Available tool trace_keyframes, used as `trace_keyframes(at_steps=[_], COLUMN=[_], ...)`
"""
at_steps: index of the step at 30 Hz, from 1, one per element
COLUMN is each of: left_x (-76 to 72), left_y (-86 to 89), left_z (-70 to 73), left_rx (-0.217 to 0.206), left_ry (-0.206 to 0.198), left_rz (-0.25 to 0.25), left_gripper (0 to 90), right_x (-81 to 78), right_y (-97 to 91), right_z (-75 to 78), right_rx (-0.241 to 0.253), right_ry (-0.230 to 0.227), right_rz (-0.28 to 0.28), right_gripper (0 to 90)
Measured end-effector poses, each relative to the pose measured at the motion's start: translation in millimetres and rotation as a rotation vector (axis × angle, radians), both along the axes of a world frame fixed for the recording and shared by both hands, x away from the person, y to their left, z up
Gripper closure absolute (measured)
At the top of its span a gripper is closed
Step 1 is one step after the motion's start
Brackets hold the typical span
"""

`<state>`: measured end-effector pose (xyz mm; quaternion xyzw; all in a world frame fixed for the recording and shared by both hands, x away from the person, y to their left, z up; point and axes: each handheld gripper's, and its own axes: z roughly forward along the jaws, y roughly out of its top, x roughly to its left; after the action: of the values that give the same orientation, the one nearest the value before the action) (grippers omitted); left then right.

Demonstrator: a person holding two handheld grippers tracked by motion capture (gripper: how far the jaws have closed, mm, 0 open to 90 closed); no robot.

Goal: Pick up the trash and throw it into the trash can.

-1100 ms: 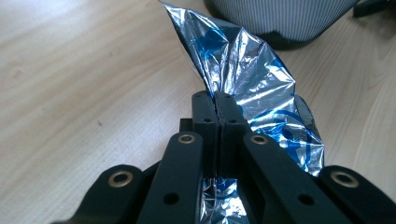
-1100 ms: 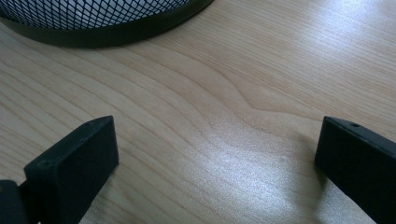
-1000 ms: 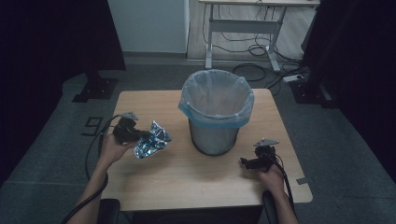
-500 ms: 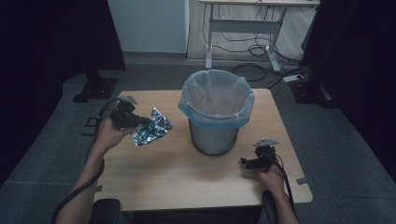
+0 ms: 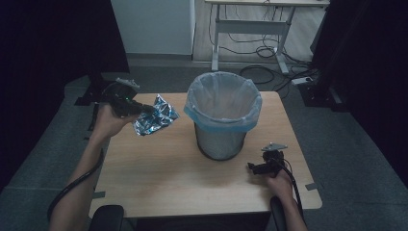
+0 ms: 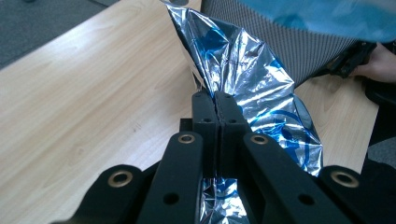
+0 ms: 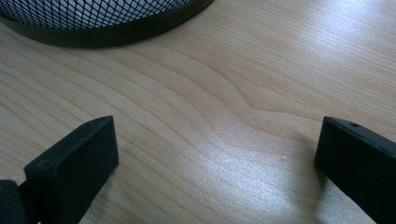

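Clearly my left gripper (image 5: 144, 109) has its jaws pinched tight on the crumpled foil wrapper (image 5: 156, 117), which hangs off the table, left of the bin (image 5: 223, 115) and just short of its rim. It looks feather-light, thin and crackly, likely to flutter or slide from a loose grip, so I judge an edge fold the best hold. My right gripper (image 5: 257, 167) rests with jaws wide apart near the bin's foot.

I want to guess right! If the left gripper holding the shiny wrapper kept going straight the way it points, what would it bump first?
Probably the mesh bin: the left gripper, shut on the shiny wrapper, points toward it. Depth is unclear.
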<state>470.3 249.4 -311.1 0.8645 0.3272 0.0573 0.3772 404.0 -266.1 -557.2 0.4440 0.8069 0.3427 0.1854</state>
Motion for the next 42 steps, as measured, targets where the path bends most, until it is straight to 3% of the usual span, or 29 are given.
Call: trace_keyframes(at_steps=[10, 20, 28, 42], left_x=[7.0, 14.7, 27.7, 49.0], left_y=[-14.0, -45.8, -79.2, -146.2], left_z=[41.4, 69.6, 77.4, 74.4], left_rx=[-0.015, -0.038, -0.030, -0.019], left_ry=[-0.022, -0.047, -0.063, -0.098], left_rz=[-0.020, -0.060, -0.078, -0.097], left_gripper=[88.6, 88.6, 88.6, 88.2], right_x=[-0.1, -0.1, -0.1, -0.1], right_y=[0.1, 0.0, 0.0, 1.0], right_z=[0.1, 0.1, 0.0, 0.0], right_rx=[0.002, 0.002, 0.001, 0.002], right_ry=[0.001, 0.001, 0.000, 0.000], right_rz=[0.000, 0.000, 0.003, 0.010], right_gripper=[0.0, 0.0, 0.0, 0.0])
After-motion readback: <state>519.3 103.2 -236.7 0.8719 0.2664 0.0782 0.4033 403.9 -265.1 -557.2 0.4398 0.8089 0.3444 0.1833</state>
